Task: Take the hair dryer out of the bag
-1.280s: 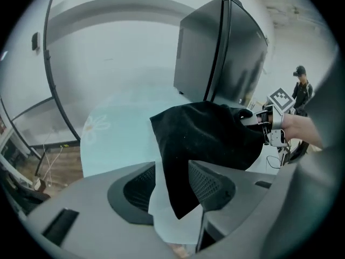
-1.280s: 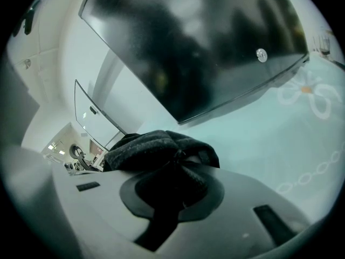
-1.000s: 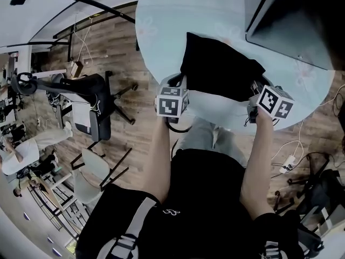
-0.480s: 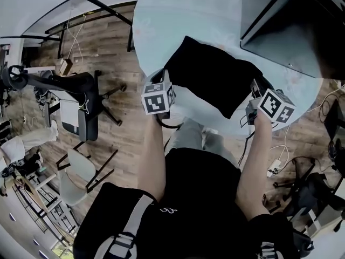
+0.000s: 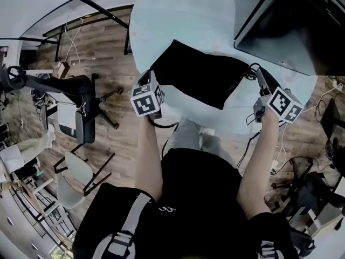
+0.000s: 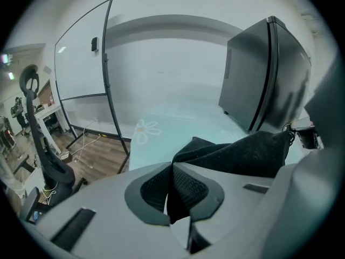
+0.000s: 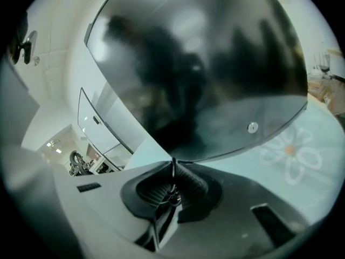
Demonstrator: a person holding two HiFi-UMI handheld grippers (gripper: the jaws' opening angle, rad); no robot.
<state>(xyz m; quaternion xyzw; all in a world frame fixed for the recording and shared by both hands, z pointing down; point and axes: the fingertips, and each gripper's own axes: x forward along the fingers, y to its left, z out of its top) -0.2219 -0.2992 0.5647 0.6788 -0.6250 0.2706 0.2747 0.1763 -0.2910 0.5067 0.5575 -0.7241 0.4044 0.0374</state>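
Wood-plank floor (image 5: 108, 47) with office chairs (image 5: 81, 117) fills the left of the head view, around a pale blue round surface (image 5: 178, 15) printed with faint flowers. Closest to the person, at the surface's near edge, the left tool (image 6: 171, 190) has its jaws pressed together on a fold of a soft black fabric bag (image 5: 199, 77). The right tool (image 7: 172, 185), at the frame's right, is clamped narrowly on a thin black drawstring (image 5: 251, 70) at the bag's other end. The bag stretches between them across the middle of the frame, its lower edge sagging. No hair dryer shows anywhere, so it is most likely inside the bag. Farther off, a large dark flat panel (image 5: 291, 26) stands at the upper right, just beyond the right tool.

The step in hand looks like loosening the bag's mouth. It would go best with the bag's weight resting on the surface, so the fabric cannot slip from the left pads. The cord should be drawn outward gently, away from the dark panel. Once the mouth gapes, one tool must let go and reach inside.
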